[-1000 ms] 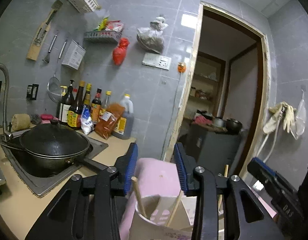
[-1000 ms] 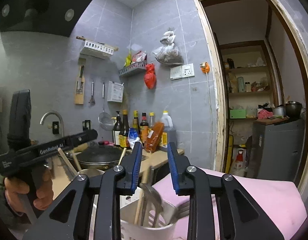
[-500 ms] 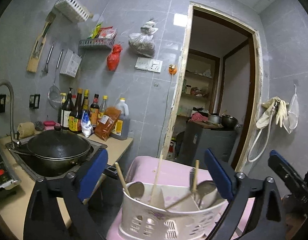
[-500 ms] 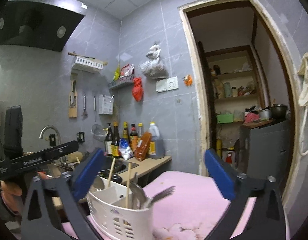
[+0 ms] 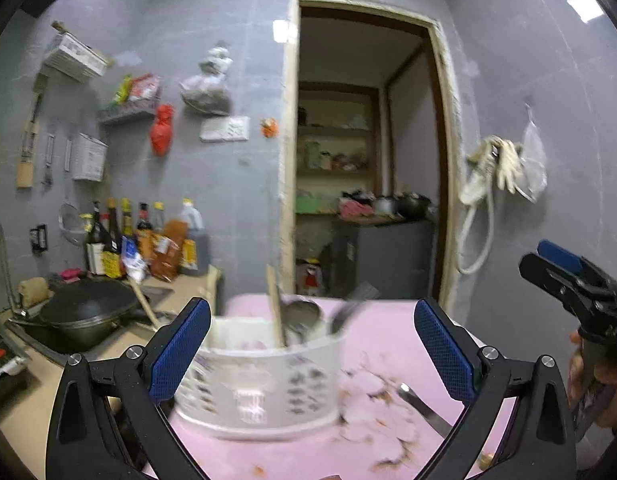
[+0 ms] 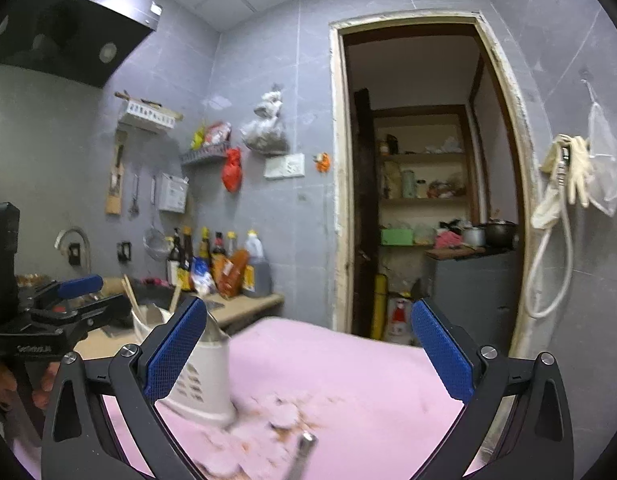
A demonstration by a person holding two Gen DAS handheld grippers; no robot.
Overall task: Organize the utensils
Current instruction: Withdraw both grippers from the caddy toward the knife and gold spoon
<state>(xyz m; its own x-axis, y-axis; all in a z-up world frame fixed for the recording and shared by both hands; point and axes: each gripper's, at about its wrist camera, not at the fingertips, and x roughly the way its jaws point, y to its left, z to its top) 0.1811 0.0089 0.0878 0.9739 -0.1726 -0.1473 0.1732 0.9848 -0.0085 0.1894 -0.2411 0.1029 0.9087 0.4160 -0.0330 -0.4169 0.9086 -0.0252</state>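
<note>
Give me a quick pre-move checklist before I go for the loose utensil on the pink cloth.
1. Left tool open and empty: ok.
2. Right tool open and empty: ok.
3. White perforated plastic utensil basket upright on the pink cloth: ok.
4. Chopsticks and spoons standing inside the basket: ok, though blurred.
5. Loose metal utensil handle lying on the cloth to the right of the basket, reachable between the right tool's fingers: ok; which kind of utensil: cannot tell.
6. Free slot in the basket for it: cannot tell; motion blur hides the compartments.
</note>
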